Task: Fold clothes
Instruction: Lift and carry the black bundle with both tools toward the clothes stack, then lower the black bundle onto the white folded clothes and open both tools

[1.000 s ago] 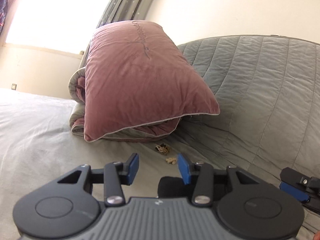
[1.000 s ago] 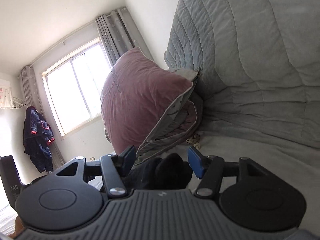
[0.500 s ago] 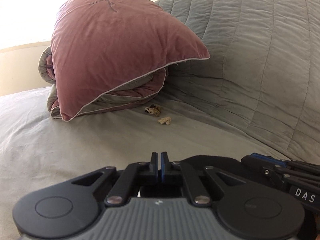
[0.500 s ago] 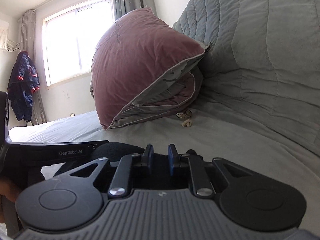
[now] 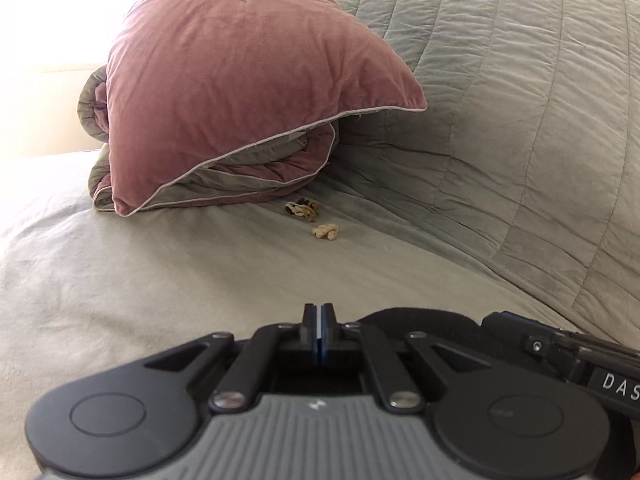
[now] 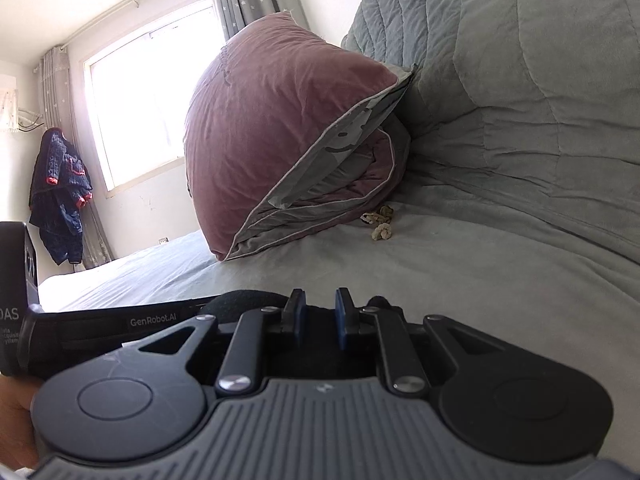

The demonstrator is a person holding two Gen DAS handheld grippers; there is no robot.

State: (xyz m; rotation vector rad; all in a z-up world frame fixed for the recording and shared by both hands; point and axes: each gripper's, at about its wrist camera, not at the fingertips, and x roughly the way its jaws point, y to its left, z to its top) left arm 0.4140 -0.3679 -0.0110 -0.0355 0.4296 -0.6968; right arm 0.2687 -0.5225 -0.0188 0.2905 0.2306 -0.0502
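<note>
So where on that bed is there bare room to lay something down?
The pale sheet lies bare between the left gripper and the folded pink quilt, stretching off leftward. It gets crowded at the quilt's right corner, where two small knotted scraps lie, and along the right, where the grey quilted cover rises.

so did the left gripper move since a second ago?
Yes. The left gripper dropped lower and closer toward the pink quilt, which now fills more of the left wrist view; its jaws closed too.

Black left gripper (image 5: 319, 334), blue pads, silver screws
</note>
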